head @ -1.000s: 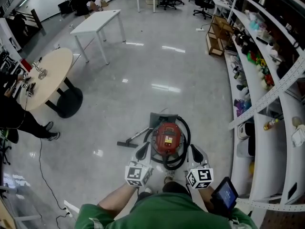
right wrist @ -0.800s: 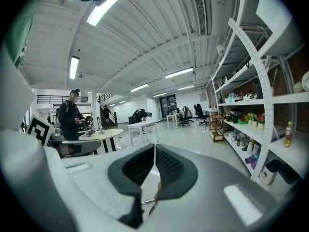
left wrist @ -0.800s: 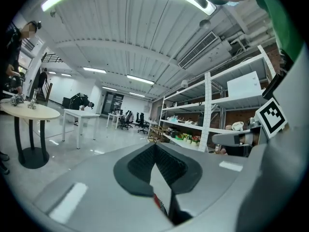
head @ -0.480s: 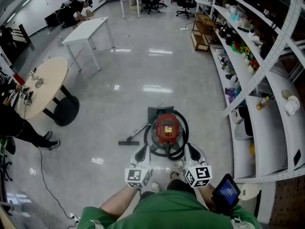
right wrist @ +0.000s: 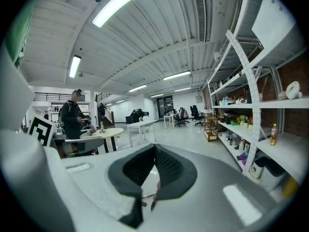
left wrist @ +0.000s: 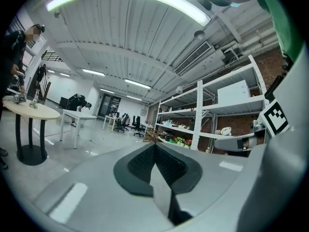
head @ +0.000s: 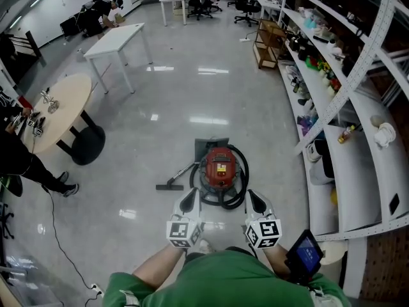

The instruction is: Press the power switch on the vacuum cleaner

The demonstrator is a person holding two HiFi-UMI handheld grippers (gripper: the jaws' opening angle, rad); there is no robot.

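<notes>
Standing over a red vacuum cleaner (head: 218, 169) on the glossy floor (head: 255, 101), near the middle, ringed by its black hose (head: 241, 194), with the floor nozzle (head: 169, 186) off to its left. Holding the left hand-held gripper (head: 190, 202) and the right hand-held gripper (head: 255, 202) on the near side of the machine, one at each flank, close to the hose but clear of the red body. Both narrow, pads tip to tip, gripping nothing. Farther off to the left, a round worktop (head: 54, 107); along the right, shelves (head: 358, 171).
</notes>
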